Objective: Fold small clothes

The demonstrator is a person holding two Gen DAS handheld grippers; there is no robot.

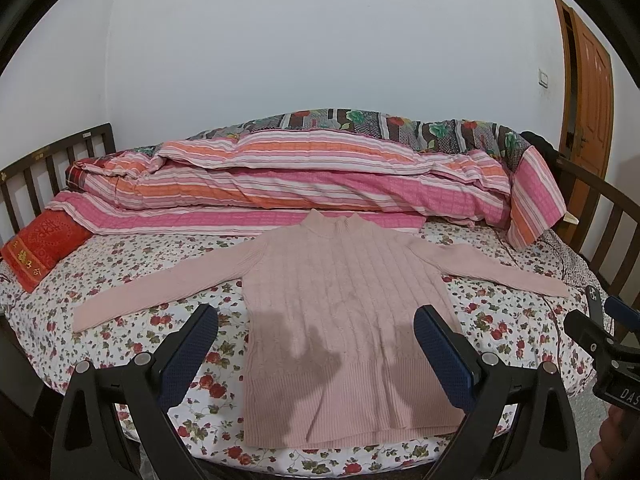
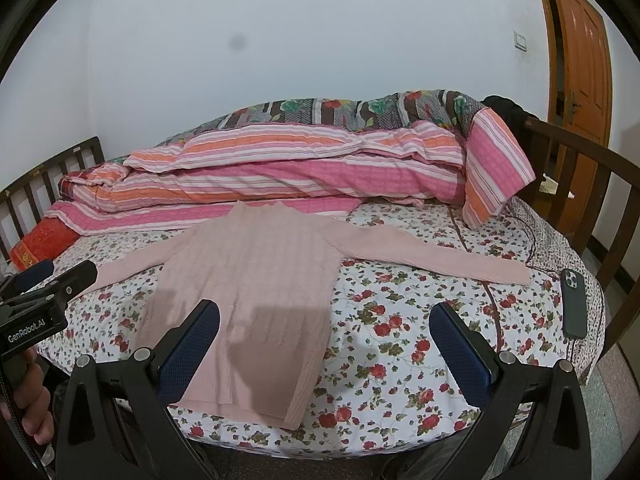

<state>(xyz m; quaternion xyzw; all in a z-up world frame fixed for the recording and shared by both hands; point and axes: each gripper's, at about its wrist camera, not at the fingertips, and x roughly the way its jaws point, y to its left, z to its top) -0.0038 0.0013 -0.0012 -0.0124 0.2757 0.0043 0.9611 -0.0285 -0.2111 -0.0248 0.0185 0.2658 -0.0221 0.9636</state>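
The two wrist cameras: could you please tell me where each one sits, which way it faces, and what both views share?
Left wrist view: sits on the left tool, open, above the bed's near edge, facing the pale pink ribbed knit sweater; the right tool shows at right.
Right wrist view: sits on the right tool, open, further right, facing the sweater's right half and a dark smartphone; a hand shows at left.
Shared: sweater, striped pink quilt, orange wooden door.

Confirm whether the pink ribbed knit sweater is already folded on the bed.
No: the pink ribbed knit sweater lies flat on the floral bedsheet with both sleeves spread outward.
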